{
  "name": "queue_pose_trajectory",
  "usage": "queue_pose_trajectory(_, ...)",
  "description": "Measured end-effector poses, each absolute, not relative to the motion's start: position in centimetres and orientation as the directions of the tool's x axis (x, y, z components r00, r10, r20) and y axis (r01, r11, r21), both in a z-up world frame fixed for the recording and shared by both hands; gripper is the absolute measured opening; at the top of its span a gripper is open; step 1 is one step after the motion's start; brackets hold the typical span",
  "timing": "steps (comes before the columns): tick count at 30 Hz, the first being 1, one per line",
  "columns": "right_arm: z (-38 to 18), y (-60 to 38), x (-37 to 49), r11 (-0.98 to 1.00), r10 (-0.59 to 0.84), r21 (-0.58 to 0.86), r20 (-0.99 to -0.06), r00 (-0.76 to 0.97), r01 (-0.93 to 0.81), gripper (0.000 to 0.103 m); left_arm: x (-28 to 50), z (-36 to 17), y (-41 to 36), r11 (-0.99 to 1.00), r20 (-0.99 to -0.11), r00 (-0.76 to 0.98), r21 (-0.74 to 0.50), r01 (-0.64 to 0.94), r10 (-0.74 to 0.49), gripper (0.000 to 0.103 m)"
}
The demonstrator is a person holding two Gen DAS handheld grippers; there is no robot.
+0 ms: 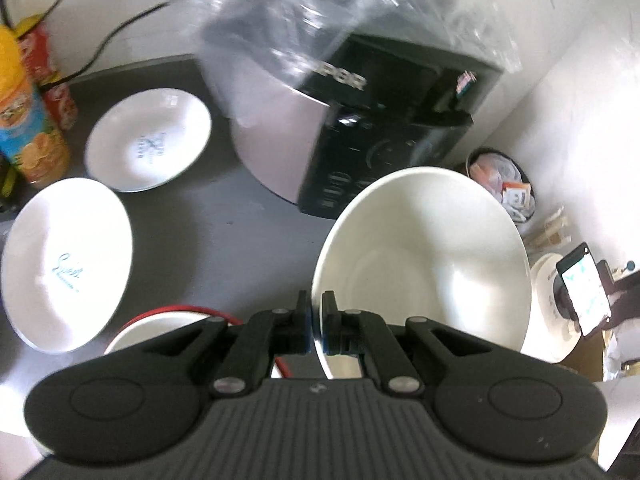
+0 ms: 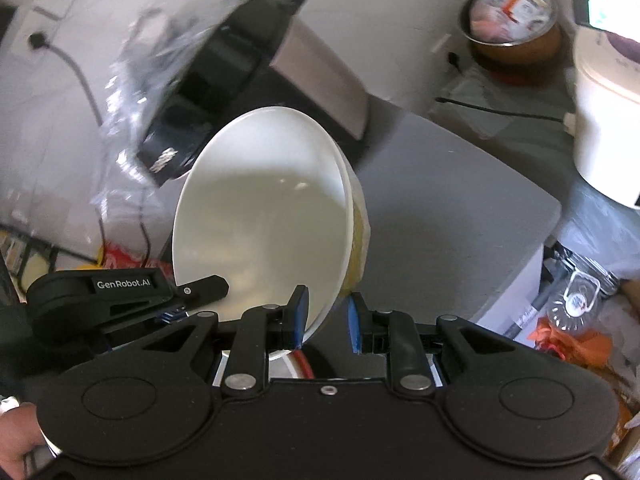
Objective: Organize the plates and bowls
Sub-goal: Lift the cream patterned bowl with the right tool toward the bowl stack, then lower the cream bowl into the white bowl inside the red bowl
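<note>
My left gripper (image 1: pixel 317 312) is shut on the rim of a large white bowl (image 1: pixel 424 260) and holds it tilted above the grey counter (image 1: pixel 240 232). The same bowl (image 2: pixel 264 216) shows in the right wrist view, with the left gripper (image 2: pixel 192 292) at its lower left. My right gripper (image 2: pixel 326 312) is open, its jaws astride the bowl's lower rim without clamping it. Two white plates with blue lettering lie on the counter, one far (image 1: pixel 148 140) and one near left (image 1: pixel 64 264). A red-rimmed white bowl (image 1: pixel 168 328) sits below the left gripper.
A black and steel appliance (image 1: pixel 340 136) under a clear plastic bag (image 1: pixel 304 12) stands at the back. Snack cans (image 1: pixel 28 132) stand at the left. A white cooker (image 2: pixel 604 136) and a tub of packets (image 2: pixel 512 20) are off the right.
</note>
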State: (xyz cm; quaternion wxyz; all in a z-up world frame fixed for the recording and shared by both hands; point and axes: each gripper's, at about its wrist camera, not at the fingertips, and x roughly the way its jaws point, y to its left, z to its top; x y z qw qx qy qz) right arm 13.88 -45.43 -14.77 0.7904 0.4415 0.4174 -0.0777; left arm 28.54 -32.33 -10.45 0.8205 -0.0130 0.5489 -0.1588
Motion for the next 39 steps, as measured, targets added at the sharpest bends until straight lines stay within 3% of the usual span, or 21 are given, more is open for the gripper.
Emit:
queue_pose_trajectory(21, -12.7, -38.9, 14.2, 0.709, 0.356, 0.620, -0.727, 0.588, 0.336, 0.021, 25.0, -8.9, -23.0, 0.970, -0.877, 0.416, -0.236, 0.057, -0.238, 0.004)
queue_pose_trajectory(39, -14.0, -34.9, 14.1, 0.779, 0.392, 0.561, -0.785, 0.481, 0.280, 0.022, 23.3, -11.6, -18.2, 0.968, -0.907, 0.364, -0.247, -0.054, -0.211, 0.004)
